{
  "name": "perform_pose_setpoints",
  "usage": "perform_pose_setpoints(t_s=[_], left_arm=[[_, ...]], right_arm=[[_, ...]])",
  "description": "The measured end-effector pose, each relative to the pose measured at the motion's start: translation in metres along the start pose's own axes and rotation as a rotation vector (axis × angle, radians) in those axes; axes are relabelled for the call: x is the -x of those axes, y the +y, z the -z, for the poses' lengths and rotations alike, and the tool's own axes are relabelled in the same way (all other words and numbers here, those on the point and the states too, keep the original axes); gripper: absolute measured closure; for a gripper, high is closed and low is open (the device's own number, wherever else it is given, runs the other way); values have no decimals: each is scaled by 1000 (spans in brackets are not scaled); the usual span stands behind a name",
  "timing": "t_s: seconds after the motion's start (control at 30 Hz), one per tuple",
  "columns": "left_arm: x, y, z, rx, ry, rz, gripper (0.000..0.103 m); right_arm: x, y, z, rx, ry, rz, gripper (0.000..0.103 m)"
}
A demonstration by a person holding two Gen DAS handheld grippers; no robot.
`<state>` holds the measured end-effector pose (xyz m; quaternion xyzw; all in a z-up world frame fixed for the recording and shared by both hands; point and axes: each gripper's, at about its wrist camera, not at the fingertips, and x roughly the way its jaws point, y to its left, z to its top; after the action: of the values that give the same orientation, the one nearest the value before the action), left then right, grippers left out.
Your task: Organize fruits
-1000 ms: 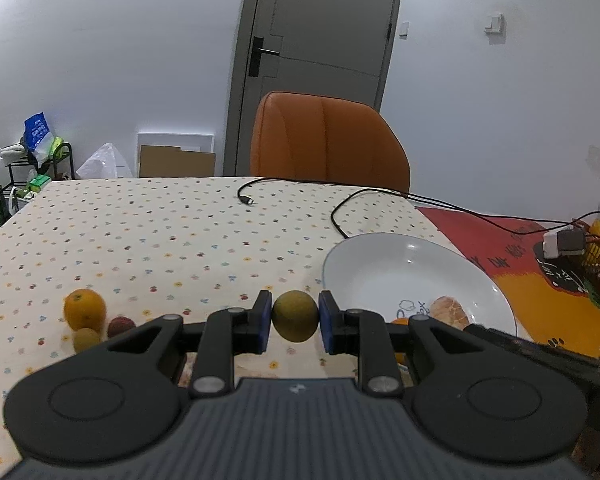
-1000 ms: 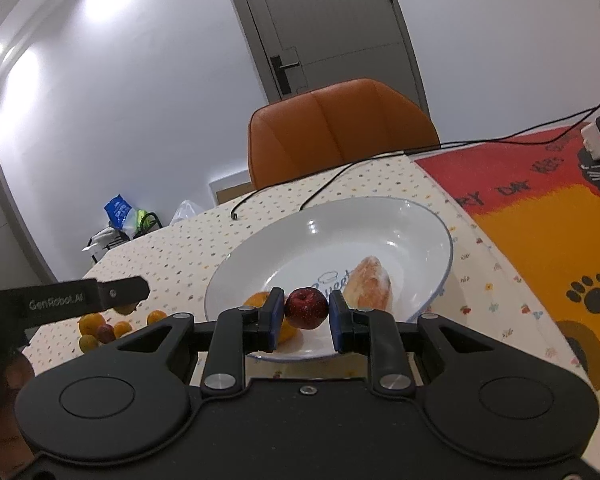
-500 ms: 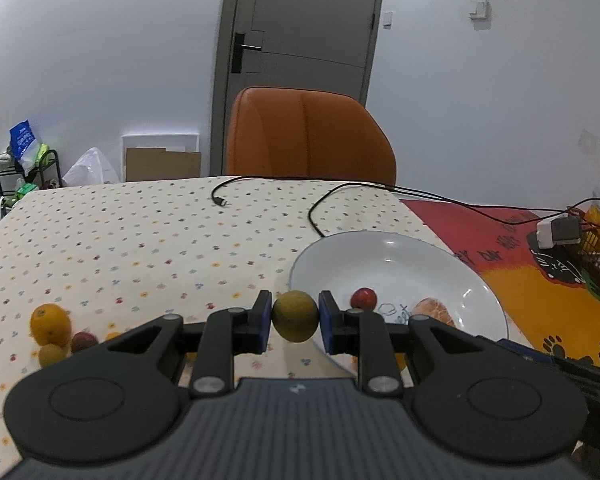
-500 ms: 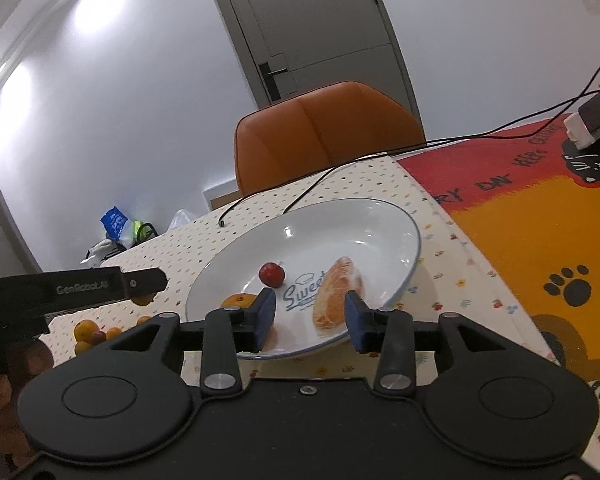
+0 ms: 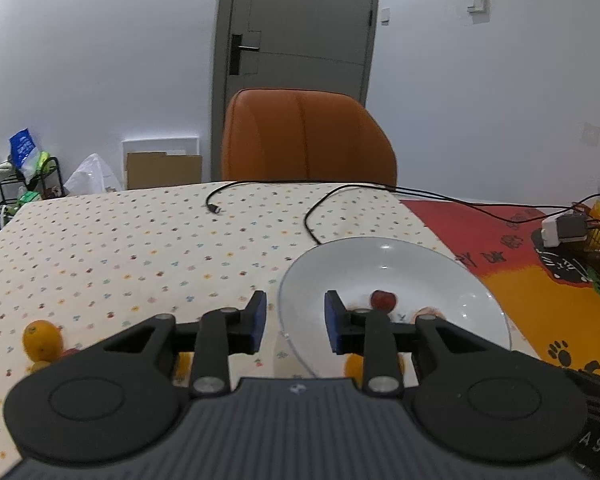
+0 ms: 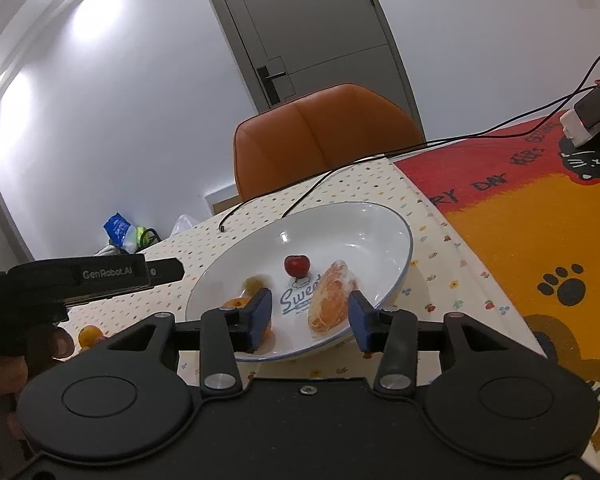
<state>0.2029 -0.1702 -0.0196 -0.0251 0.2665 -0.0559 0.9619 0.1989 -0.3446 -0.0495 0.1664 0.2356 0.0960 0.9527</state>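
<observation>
Dotted tablecloth (image 5: 120,248): both tongs (image 5: 294,322) (image 6: 309,314) agape over plate (image 6: 384,220).

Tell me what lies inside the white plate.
In the plate: a red fruit, a peeled orange piece and small orange fruits, partly covered by the right hand-held gripper.
</observation>
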Motion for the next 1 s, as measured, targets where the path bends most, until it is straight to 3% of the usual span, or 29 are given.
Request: perform_pose_setpoints(t_s=[0.33, 0.5, 0.67, 1.0], left_arm=[[18, 25, 2, 51, -11, -39, 50], [24, 36, 4, 68, -7, -56, 42], [32, 46, 6, 70, -16, -89, 26], [49, 65, 12, 83, -28, -132, 18]], right_arm=[[2, 16, -2, 22, 1, 10, 46], [4, 26, -1, 40, -5, 19, 34], [4, 31, 0, 41, -5, 20, 28], [5, 47, 0, 56, -7, -1, 17]])
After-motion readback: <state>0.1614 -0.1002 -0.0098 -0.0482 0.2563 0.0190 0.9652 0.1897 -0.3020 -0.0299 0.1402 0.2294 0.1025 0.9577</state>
